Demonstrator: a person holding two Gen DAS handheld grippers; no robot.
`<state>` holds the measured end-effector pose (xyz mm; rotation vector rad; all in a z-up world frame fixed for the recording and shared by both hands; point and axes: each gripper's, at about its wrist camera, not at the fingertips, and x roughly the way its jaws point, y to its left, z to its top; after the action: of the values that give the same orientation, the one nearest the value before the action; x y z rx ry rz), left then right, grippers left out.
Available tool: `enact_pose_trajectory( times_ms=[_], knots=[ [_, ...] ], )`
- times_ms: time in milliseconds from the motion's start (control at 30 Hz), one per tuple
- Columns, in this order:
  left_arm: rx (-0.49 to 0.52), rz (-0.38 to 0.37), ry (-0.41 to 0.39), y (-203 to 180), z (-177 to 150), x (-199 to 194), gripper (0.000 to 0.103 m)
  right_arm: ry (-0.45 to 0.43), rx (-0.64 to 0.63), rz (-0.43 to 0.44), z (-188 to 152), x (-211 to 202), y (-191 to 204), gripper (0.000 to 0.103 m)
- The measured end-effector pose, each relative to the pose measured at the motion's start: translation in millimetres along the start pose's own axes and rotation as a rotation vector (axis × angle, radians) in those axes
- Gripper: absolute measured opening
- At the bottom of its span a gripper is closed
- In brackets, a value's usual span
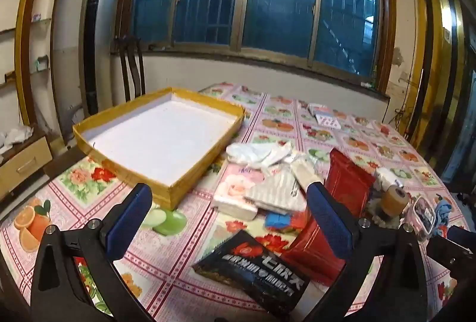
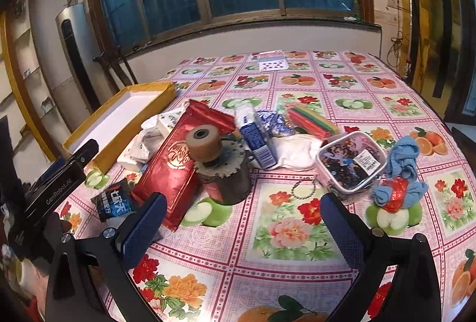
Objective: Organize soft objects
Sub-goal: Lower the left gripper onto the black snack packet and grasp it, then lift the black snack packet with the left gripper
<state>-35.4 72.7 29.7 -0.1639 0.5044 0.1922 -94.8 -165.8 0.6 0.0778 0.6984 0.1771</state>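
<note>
We see one barred window [image 1: 253,1] filling the wall behind the desk [image 2: 297,247], which wears a pink cloth printed with flowers, apples and oranges. One yellow-rimmed tray [image 1: 154,137], white inside, sits at the desk's left edge. Just right of the tray lies a pile: two red foil pouches [image 2: 175,161], one stamped with a gold seal we cannot read, one black packet [image 1: 255,268] with Chinese lettering, one white cloth [image 1: 258,152] and one tissue pack [image 1: 235,197]. Farther from the tray are one clear pouch [image 2: 351,164] bearing a barcode label and one blue cloth [image 2: 404,164]. Our left tongs [image 1: 229,221], marked "GenRobot.AI", and right tongs [image 2: 242,227] both gape wide, holding nothing.
</note>
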Motion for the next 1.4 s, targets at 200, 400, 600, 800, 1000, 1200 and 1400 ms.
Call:
enact_pose_trajectory(
  times_ms=[200, 400, 600, 800, 1000, 1200, 1400],
  knots=[
    [-0.012, -0.027, 0.285, 2.3, -17.9, 13.9, 0.103, -0.006, -0.009, -0.017, 3.2, -1.4, -8.1, 0.103],
    [-0.082, -0.082, 0.493, -7.8, -26.7, 17.8, 0.103, 0.008, 0.07, 0.006, 6.7, -3.6, -40.2, 0.103],
    [-0.102, -0.118, 0.597, -33.4, -35.4, 34.7, 0.103, 0.018, 0.081, -0.032, 6.1, -8.7, -60.7, 0.103],
    [-0.043, -0.093, 0.613, -42.1, -30.6, 42.7, 0.103, 0.0, 0.128, -0.005, 5.7, -16.1, -78.4, 0.103],
    [0.009, -0.069, 0.61, -39.2, -30.8, 44.8, 0.103, -0.003, 0.151, 0.009, 6.0, -17.0, -82.2, 0.103],
    [0.046, -0.04, 0.584, -37.8, -37.1, 44.4, 0.103, -0.01, 0.147, -0.005, 5.6, -18.8, -80.9, 0.103],
    [0.081, 0.0, 0.545, -42.2, -43.2, 40.7, 0.103, -0.038, 0.131, -0.022, 3.0, -23.8, -79.0, 0.103]
  ],
)
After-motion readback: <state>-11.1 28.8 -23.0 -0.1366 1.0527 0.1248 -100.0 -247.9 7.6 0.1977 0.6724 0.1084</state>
